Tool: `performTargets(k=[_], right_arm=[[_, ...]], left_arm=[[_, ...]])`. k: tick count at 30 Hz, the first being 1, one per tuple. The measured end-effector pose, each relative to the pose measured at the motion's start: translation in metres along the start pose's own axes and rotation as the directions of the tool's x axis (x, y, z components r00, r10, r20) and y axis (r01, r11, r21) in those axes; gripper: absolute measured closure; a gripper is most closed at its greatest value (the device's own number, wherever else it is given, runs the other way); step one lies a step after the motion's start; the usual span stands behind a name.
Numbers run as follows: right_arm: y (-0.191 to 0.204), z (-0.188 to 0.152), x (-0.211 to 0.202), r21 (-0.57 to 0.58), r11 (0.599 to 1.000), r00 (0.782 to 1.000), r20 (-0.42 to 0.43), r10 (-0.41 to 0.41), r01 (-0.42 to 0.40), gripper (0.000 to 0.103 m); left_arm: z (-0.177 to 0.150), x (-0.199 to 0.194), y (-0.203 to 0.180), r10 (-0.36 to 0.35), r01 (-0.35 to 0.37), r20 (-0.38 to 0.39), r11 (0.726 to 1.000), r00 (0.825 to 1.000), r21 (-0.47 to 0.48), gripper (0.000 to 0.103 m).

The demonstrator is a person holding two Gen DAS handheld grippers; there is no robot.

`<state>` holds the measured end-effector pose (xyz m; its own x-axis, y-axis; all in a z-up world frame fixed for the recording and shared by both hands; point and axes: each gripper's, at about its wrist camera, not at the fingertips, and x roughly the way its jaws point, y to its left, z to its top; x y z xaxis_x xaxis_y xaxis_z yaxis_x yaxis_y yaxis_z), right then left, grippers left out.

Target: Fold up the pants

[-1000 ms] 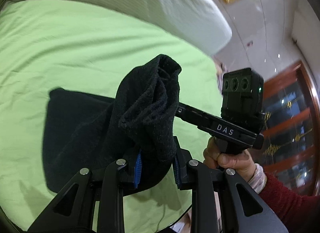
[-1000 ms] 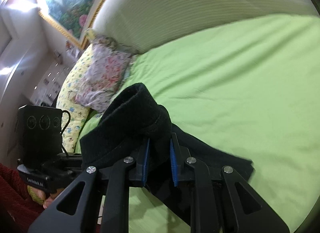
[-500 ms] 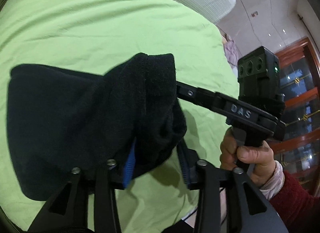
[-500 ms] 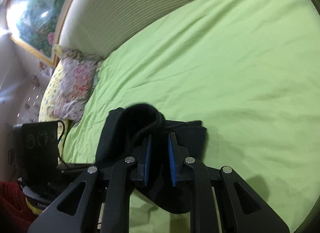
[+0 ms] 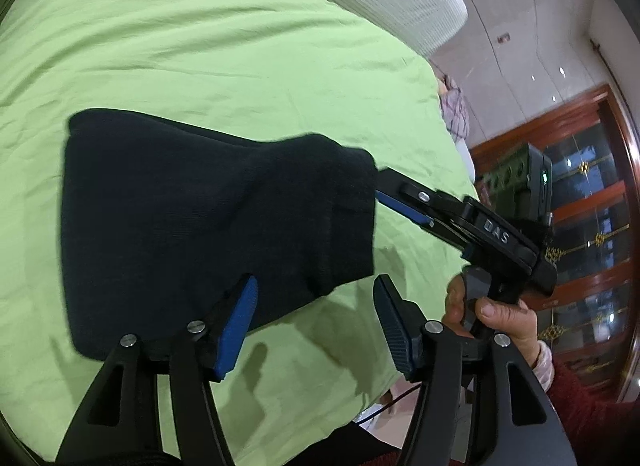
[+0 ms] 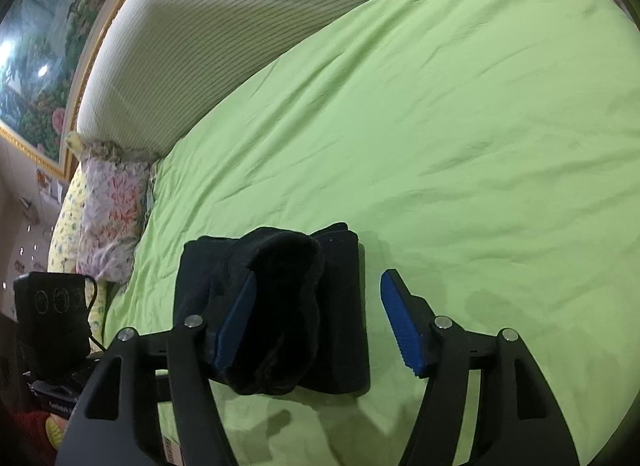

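Note:
The black pants (image 5: 208,217) lie folded into a thick bundle on the green bed sheet (image 5: 208,49). My left gripper (image 5: 314,320) is open, its blue pads just in front of the bundle's near edge, holding nothing. My right gripper (image 6: 318,322) is open too; the bundle (image 6: 288,306) lies between and past its pads, with the top fold leaning on the left pad (image 6: 236,326). In the left wrist view the right gripper's finger (image 5: 404,201) touches the bundle's right edge.
A white ribbed headboard (image 6: 224,25) runs along the far side of the bed. Floral pillows (image 6: 108,217) lie at the bed's left end. A wooden glass door (image 5: 592,205) stands past the bed edge. The sheet (image 6: 460,145) spreads wide to the right.
Both grippers have opened and let go of the pants. The raised fold has dropped onto the rest, making a flat bundle on the sheet.

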<state>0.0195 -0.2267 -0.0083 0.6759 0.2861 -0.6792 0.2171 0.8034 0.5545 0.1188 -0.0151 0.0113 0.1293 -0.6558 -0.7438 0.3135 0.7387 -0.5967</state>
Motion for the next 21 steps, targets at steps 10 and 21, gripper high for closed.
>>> performTargets(k=[10,21], right_arm=[[0.027,-0.016,-0.003,-0.035,0.999,1.0,0.015,-0.027,0.027,0.03],[0.031,-0.021,0.01,-0.042,0.998,0.999,-0.021,-0.041,0.04,0.029]], left_arm=[[0.013,-0.029,0.043,0.124,-0.116,0.09,0.989,0.988,-0.088,0.035],[0.02,-0.027,0.071,0.203,-0.189,0.093,0.972,0.975,-0.142,0.029]])
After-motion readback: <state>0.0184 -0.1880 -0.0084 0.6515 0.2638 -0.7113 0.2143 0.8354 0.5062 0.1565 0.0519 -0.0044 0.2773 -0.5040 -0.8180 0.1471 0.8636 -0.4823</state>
